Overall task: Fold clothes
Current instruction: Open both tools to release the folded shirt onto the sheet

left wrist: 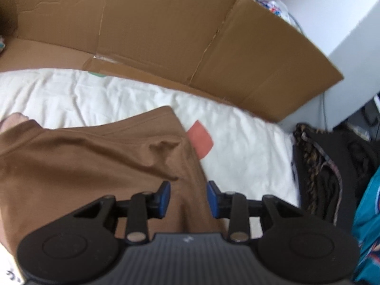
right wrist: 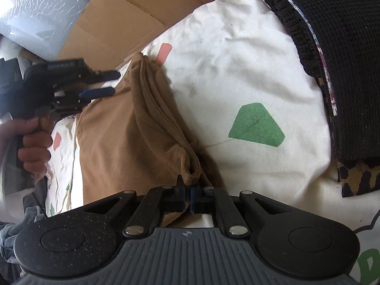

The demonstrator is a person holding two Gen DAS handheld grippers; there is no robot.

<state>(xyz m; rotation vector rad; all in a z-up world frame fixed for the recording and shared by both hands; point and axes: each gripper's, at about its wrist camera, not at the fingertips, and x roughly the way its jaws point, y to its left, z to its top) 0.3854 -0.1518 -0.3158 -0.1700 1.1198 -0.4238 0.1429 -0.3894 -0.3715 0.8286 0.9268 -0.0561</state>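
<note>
Looking along the left tool [left wrist: 188, 198], its blue pads are seen parted over the brown garment [left wrist: 90, 156], nothing between them; the garment lies on a white sheet [left wrist: 242, 142] before a cardboard sheet [left wrist: 166, 30]. From the right wrist, the right tool [right wrist: 188, 198] is seen clamped on a bunched garment edge, while a hand [right wrist: 30, 140] holds the left tool above the cloth.

One brown garment [right wrist: 123, 128], two grippers [right wrist: 187, 197]
</note>
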